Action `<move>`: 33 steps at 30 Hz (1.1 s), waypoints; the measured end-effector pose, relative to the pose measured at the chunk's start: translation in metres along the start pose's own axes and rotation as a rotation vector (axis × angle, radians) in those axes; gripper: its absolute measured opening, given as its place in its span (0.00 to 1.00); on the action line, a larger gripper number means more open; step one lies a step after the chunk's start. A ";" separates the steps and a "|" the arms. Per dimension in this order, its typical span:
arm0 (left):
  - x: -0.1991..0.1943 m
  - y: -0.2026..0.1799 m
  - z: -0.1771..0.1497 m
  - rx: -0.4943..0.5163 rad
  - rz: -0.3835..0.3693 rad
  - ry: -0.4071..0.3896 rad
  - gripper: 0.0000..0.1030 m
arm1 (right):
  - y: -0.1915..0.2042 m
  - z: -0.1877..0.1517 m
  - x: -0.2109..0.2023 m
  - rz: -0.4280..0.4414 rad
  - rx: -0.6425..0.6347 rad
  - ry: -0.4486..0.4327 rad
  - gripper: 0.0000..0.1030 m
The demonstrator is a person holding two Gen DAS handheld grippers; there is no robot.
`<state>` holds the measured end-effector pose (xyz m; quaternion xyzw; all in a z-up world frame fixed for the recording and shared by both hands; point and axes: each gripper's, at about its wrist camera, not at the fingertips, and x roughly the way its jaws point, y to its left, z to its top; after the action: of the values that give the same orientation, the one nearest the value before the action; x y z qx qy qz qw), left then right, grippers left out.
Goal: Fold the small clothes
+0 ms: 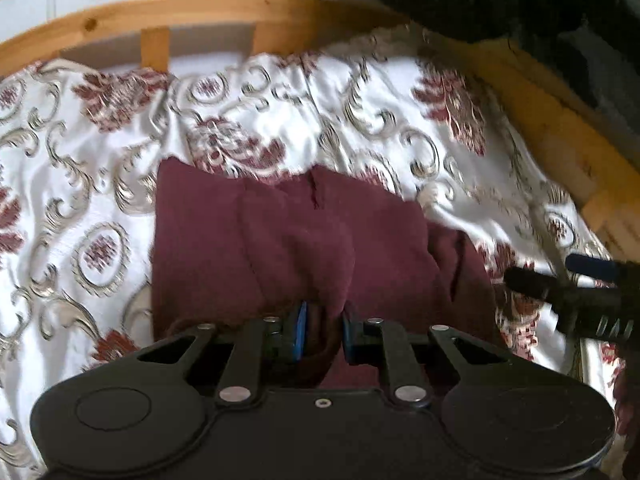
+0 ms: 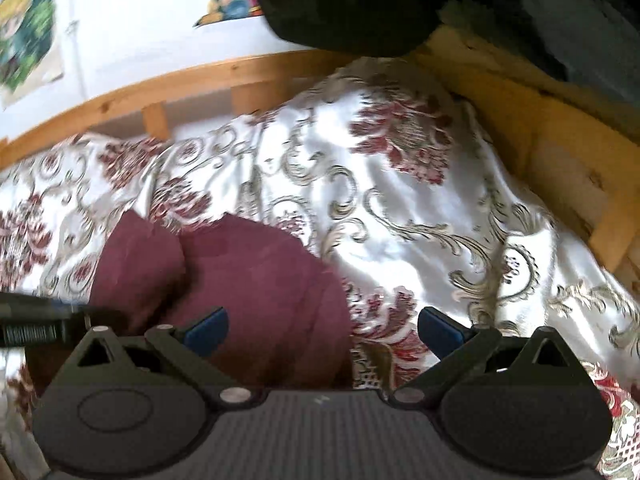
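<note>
A small maroon garment point(image 1: 280, 240) lies bunched on a white bedspread point(image 1: 80, 168) with a red and gold floral pattern. My left gripper point(image 1: 323, 334) is shut on a fold of the garment's near edge, pinched between the blue pads. My right gripper point(image 2: 322, 332) is open and empty, its blue fingertips point(image 2: 208, 330) wide apart, hovering over the garment's right end point(image 2: 256, 292). The right gripper also shows at the right edge of the left wrist view point(image 1: 576, 292). The left gripper's side shows at the left edge of the right wrist view point(image 2: 36, 320).
A wooden bed frame point(image 1: 200, 12) runs along the back and down the right side point(image 2: 560, 152). A dark bulky object point(image 2: 344, 4) sits at the top right. A white wall with posters point(image 2: 28, 32) lies behind the frame.
</note>
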<state>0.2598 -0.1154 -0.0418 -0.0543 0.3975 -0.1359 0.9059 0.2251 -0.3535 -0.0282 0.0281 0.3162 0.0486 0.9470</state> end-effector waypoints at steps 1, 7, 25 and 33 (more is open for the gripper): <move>0.002 -0.001 -0.002 -0.004 -0.002 0.005 0.19 | -0.003 -0.001 0.001 0.010 0.020 0.004 1.00; -0.013 -0.002 0.003 -0.036 -0.109 -0.049 0.59 | -0.014 -0.004 0.007 0.080 0.147 0.027 1.00; -0.100 0.050 -0.004 0.093 -0.120 -0.263 0.99 | -0.017 -0.018 0.017 0.197 0.424 -0.071 1.00; -0.078 0.065 -0.053 0.086 -0.060 -0.196 0.99 | 0.017 -0.024 0.031 0.419 0.386 -0.065 1.00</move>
<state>0.1835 -0.0302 -0.0357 -0.0401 0.2988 -0.1739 0.9375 0.2338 -0.3326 -0.0647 0.2742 0.2762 0.1812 0.9032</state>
